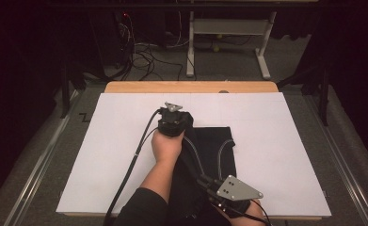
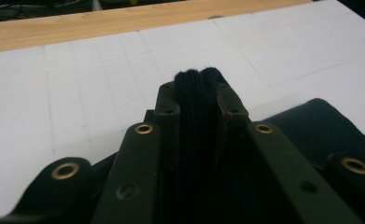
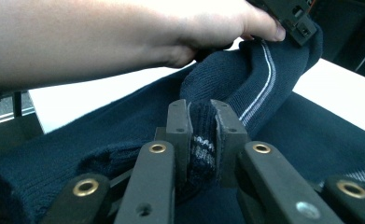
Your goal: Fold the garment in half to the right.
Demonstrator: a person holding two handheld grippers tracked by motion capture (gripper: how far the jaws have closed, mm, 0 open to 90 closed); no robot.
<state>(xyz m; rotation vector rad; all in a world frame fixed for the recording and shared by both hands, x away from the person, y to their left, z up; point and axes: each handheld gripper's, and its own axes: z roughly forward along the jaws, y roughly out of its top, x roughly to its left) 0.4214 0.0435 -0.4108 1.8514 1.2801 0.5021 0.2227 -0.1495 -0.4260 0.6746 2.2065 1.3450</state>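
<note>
A dark knitted garment [image 1: 214,150] with thin pale stripes lies on the counter [image 1: 101,155], right of centre. The left hand-held gripper [image 1: 173,123] pinches its far edge; the right hand-held gripper [image 1: 219,190] clamps a near fold. Soft, light and limp, it probably handles best by its ribbed edges

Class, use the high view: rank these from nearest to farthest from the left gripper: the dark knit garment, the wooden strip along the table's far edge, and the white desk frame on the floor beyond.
1. Dark knit garment: clamped in the left gripper, spreading right and toward the person.
2. Wooden strip: just beyond, along the table's far edge.
3. White desk frame: farthest, on the floor behind the table.
</note>
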